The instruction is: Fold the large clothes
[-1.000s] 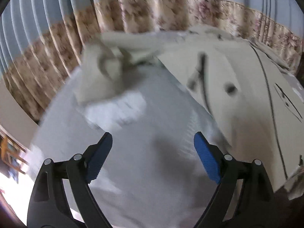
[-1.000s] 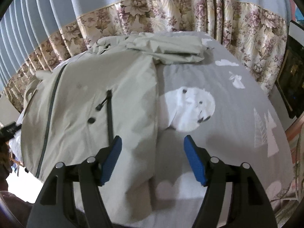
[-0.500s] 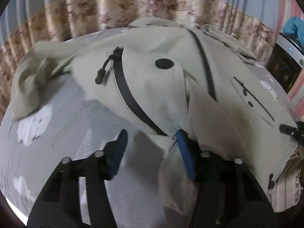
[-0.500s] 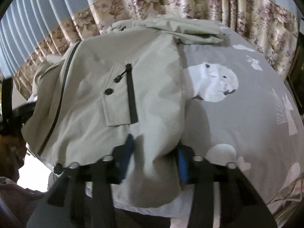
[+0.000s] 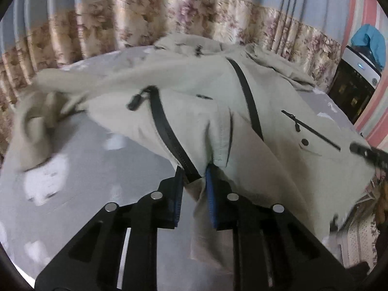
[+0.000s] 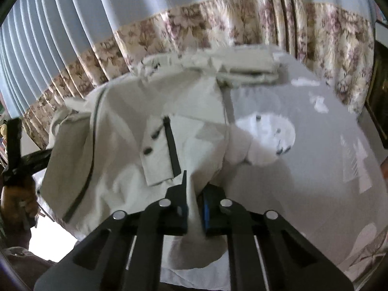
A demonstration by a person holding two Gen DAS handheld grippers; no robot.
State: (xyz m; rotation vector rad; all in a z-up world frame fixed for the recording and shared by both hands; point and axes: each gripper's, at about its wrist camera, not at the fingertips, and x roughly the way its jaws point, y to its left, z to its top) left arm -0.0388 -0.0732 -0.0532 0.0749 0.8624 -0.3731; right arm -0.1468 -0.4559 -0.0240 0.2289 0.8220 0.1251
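Jacket [image 5: 206,121] in beige, with black zips, lies spread across the grey printed bed [image 6: 315,169] before a floral curtain [image 6: 218,29]. Left tongs [image 5: 194,181] are closing on its hem beside the black front zip (fabric bunched between the blue pads), and right tongs [image 6: 195,201] are closing on the hem's other corner.
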